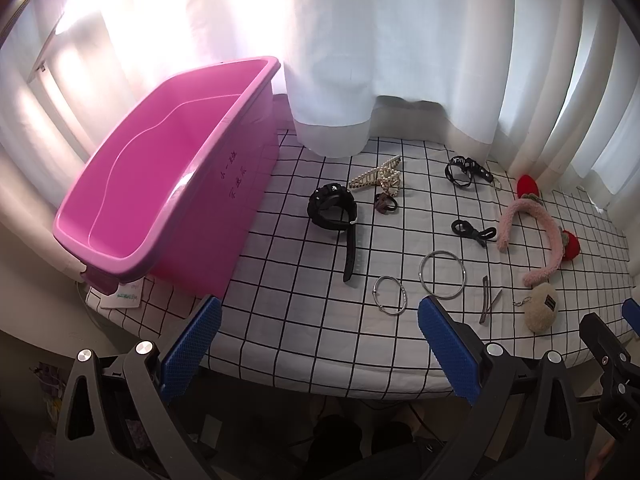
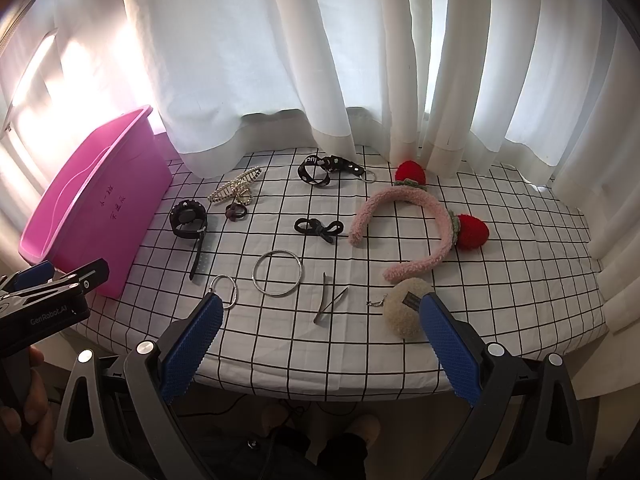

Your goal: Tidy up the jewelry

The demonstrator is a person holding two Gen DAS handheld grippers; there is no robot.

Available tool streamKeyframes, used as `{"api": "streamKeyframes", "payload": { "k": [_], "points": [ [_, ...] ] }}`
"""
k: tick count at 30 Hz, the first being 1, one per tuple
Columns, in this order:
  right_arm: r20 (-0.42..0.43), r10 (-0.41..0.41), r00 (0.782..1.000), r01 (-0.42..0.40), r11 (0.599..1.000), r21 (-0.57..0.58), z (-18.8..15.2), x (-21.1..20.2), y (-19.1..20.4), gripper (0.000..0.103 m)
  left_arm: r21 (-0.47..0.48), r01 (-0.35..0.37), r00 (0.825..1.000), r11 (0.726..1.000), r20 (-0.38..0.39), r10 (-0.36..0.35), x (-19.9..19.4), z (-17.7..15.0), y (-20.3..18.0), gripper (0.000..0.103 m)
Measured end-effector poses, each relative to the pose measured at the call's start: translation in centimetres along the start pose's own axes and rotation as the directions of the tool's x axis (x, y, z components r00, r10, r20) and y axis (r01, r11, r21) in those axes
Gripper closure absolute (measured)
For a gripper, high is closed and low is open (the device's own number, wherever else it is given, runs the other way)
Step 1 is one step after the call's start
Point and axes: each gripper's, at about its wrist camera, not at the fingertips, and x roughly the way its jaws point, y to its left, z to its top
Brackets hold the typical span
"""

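Jewelry and hair pieces scattered flat on a white cloth with a black grid (image 2: 360,344), draped over a table.

Nearest the tools: small silver bangle (image 1: 390,295), thin polished metal ring; larger silver bangle (image 1: 443,275) just beside it, apart. Slim grey metal hair clip (image 2: 327,301), sprung open in a narrow V. Cream fuzzy pom keychain (image 2: 406,312), rounded, dark label, short ball chain.

Further back: black watch (image 1: 335,216), chunky round case, rubbery strap trailing toward the near edge. Pearl-studded claw clip (image 2: 234,186), gold-toned, beside a small dark hair tie (image 2: 236,212). Black knotted hair tie (image 2: 318,227). Black printed strap with key ring (image 2: 330,170). Pink plush headband (image 2: 416,224), curved, with two red woolly strawberries.

Pink plastic bin (image 1: 160,184) on the left end of the cloth, glossy, rounded rim, empty, handwriting on the side wall.

White curtains (image 2: 320,60) behind, backlit, hems resting on the cloth.

Left gripper (image 1: 320,320): blue dimpled pads spread wide, nothing between, hovering at the near edge; small bangle just ahead of the gap. Right gripper (image 2: 320,316): pads likewise wide apart, holding nothing; hair clip within the gap line, pom touching the right pad in view, contact not certain.
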Motion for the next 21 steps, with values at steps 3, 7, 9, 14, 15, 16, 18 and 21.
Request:
{"api": "streamKeyframes", "payload": {
  "k": [3, 7, 9, 14, 15, 16, 18, 21],
  "points": [
    [-0.001, 0.001, 1.000, -0.001, 1.000, 0.001, 0.0, 0.0, 0.0, 0.009, 0.000, -0.001, 1.000, 1.000, 0.001, 0.001, 0.0, 0.0, 0.0, 0.006],
    [-0.002, 0.003, 1.000, -0.003, 1.000, 0.002, -0.1, 0.1, 0.0, 0.009, -0.001, -0.002, 1.000, 1.000, -0.001, 0.002, 0.1, -0.1, 0.2, 0.006],
    [-0.005, 0.007, 1.000, -0.007, 1.000, 0.006, -0.2, 0.2, -0.3, 0.009, 0.000, 0.001, 1.000, 1.000, -0.009, -0.001, 0.4, -0.3, 0.2, 0.006],
    [-0.014, 0.038, 0.999, -0.037, 0.999, 0.025, -1.3, 1.0, -1.4, 0.009, -0.018, -0.011, 1.000, 1.000, -0.029, 0.010, 1.4, -1.5, 0.6, 0.006],
    [-0.016, 0.049, 0.999, -0.048, 0.998, 0.027, -1.6, 1.3, -1.6, 0.009, -0.022, -0.013, 0.999, 1.000, -0.031, 0.012, 1.6, -1.7, 0.8, 0.006],
    [-0.018, 0.058, 0.998, -0.057, 0.998, 0.030, -1.9, 1.6, -1.9, 0.009, -0.025, -0.017, 0.999, 1.000, -0.033, 0.016, 1.8, -1.9, 0.8, 0.006],
    [-0.026, 0.070, 0.997, -0.069, 0.997, 0.039, -2.5, 2.2, -2.6, 0.009, -0.024, -0.014, 0.999, 1.000, -0.042, 0.013, 2.3, -2.6, 1.0, 0.006],
    [-0.037, 0.092, 0.995, -0.089, 0.994, 0.068, -3.4, 3.4, -4.1, 0.009, -0.014, -0.008, 0.999, 1.000, -0.047, 0.007, 3.3, -3.4, 0.6, 0.006]
  ]
}}
